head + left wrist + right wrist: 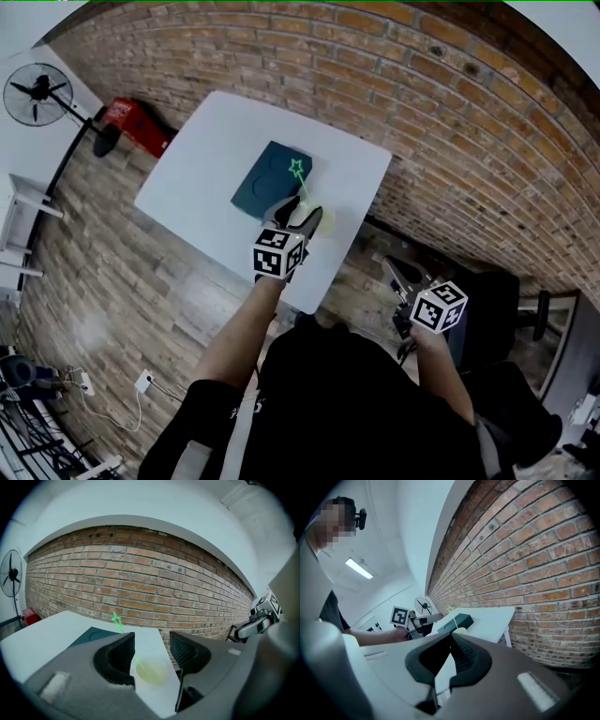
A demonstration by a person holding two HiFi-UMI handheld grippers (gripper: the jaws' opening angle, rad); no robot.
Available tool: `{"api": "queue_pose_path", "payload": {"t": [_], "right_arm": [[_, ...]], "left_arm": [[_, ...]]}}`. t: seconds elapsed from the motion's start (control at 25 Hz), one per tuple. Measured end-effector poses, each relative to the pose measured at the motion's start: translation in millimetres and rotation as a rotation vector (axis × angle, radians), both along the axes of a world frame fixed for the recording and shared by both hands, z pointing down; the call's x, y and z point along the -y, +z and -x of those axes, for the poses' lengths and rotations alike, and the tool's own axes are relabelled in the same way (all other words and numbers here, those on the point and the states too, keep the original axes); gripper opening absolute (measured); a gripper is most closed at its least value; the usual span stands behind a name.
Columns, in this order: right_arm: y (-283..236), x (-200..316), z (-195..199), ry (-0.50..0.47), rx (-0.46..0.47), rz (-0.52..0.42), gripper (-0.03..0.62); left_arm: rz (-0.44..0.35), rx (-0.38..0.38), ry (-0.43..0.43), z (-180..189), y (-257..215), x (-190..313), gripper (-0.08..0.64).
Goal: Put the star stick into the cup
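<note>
A green star stick (298, 178) stands tilted in a pale yellow translucent cup (325, 222) near the front right edge of the white table (211, 150). Its star (116, 618) leans toward a dark teal box (272, 178). My left gripper (300, 214) is right at the cup. In the left gripper view its jaws stand wide apart, with the cup (151, 671) and the stick low between them, untouched. My right gripper (398, 274) hangs off the table to the right. Its jaw tips (451, 634) meet with nothing between them. From there I see the stick (451, 613) and cup (460, 630).
A brick wall (422, 84) runs behind the table. A standing fan (37, 94) and a red box (136, 127) are on the floor at the far left. A black chair (487, 309) is close to my right gripper.
</note>
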State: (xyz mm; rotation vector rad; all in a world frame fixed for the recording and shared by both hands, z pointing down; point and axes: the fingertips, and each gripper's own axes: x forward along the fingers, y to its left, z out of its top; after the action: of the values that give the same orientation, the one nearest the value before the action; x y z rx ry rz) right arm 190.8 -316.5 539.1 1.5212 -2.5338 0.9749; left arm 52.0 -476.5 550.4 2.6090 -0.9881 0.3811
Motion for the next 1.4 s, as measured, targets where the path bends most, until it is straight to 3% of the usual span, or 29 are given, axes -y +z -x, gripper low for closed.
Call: {"api": "queue_pose_path", "payload": {"t": [0.2, 0.4, 0.6, 0.84, 1.08, 1.28, 1.4], "right_arm": [[-3.5, -6.9, 21.7, -0.058, 0.036, -0.032, -0.002], [-9.2, -14.9, 35.5, -0.112, 0.058, -0.059, -0.002], [-15.3, -29.6, 39.4, -0.153, 0.072, -0.073, -0.002], [-37.1, -42.6, 50.2, -0.227, 0.044, -0.132, -0.002], [-68.4, -48.7, 50.6, -0.231, -0.024, -0.221, -0.003], [-118.9, -40.5, 55.3, -0.116, -0.063, -0.42, -0.003], [-139.6, -41.1, 76.3, -0.117, -0.081, -0.489, -0.003]], "left_arm": [[-0.042, -0.008, -0.047, 27.7, -22.4, -20.4, 0.22], [-0.09, 0.063, -0.053, 35.3, -42.8, -52.0, 0.14], [-0.132, 0.078, -0.032, 35.2, -66.5, -85.6, 0.008], [-0.147, -0.044, -0.136, 55.3, -111.7, -118.4, 0.009], [-0.179, -0.203, -0.097, 60.8, -154.2, -152.4, 0.009], [-0.22, -0.237, -0.051, 79.4, -179.5, -166.0, 0.009], [-0.25, -0.211, -0.06, 99.9, -186.8, -169.3, 0.009]]}}
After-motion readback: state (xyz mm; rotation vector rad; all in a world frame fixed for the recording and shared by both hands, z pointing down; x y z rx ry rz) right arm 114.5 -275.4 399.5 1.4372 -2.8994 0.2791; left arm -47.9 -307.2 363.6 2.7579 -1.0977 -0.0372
